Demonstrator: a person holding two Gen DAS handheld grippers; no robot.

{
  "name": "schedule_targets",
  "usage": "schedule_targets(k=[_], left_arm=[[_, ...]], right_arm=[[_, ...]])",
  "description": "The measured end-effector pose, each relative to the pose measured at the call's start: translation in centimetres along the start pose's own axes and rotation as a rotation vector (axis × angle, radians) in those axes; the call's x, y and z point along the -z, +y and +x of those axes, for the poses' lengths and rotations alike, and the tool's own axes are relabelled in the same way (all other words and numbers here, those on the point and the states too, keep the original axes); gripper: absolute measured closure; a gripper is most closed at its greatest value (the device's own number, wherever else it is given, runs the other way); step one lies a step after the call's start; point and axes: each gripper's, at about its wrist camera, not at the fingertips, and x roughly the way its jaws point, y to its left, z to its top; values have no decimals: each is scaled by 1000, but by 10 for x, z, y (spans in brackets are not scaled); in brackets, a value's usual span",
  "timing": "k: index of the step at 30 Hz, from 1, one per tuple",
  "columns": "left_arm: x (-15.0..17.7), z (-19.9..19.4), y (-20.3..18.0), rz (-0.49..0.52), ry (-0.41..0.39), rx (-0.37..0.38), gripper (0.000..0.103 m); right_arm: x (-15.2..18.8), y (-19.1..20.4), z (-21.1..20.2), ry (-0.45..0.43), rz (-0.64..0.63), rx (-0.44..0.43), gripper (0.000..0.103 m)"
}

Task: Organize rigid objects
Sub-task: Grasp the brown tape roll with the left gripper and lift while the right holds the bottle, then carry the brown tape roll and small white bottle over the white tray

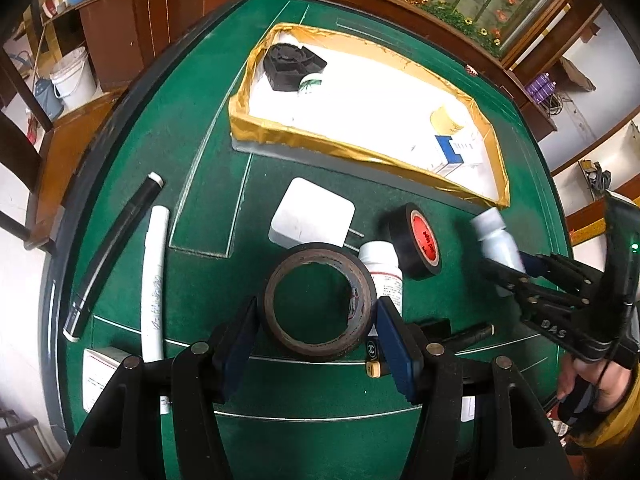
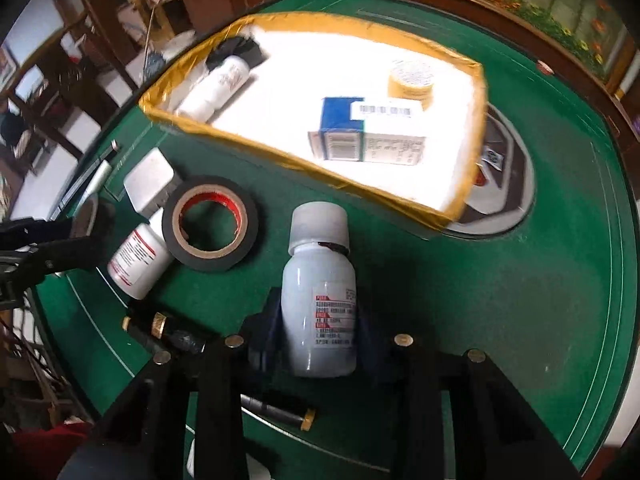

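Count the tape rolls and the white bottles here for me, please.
Tape rolls: 2 (brown roll, black roll)
White bottles: 3 (gripped bottle, red-labelled bottle, tray bottle)
Total: 5

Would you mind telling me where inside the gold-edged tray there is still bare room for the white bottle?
The tray is bare across its white middle, between the lying white bottle and black piece at one end and the blue-and-white box and yellow jar at the other. Both ends are crowded. The right gripper is shut on the white bottle with the grey cap.
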Motion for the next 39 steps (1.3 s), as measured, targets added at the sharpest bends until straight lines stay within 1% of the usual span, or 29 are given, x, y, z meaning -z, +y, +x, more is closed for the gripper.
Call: schedule_targets(k=[5, 10, 13, 21, 27, 39], left_arm=[[-7, -3, -5, 15, -4, 4, 40], [-16, -8, -12, 34, -19, 10, 40], [-22, -11, -16, 47, -28, 11, 40], [-37, -24, -16, 48, -69, 16, 40], [-48, -22, -15, 49, -67, 13, 40], [-84, -6, -34, 93, -62, 23, 40]], right_arm=[[1, -11, -22, -52, 46, -12, 70], [-7, -16, -40, -109, 68, -14, 70], [-9, -19, -48, -123, 72, -14, 70], [-24, -18, -51, -150, 67, -12, 70], [-32, -18, -51, -163, 80, -26, 70], [-53, -19, -41, -162, 81, -38, 70]])
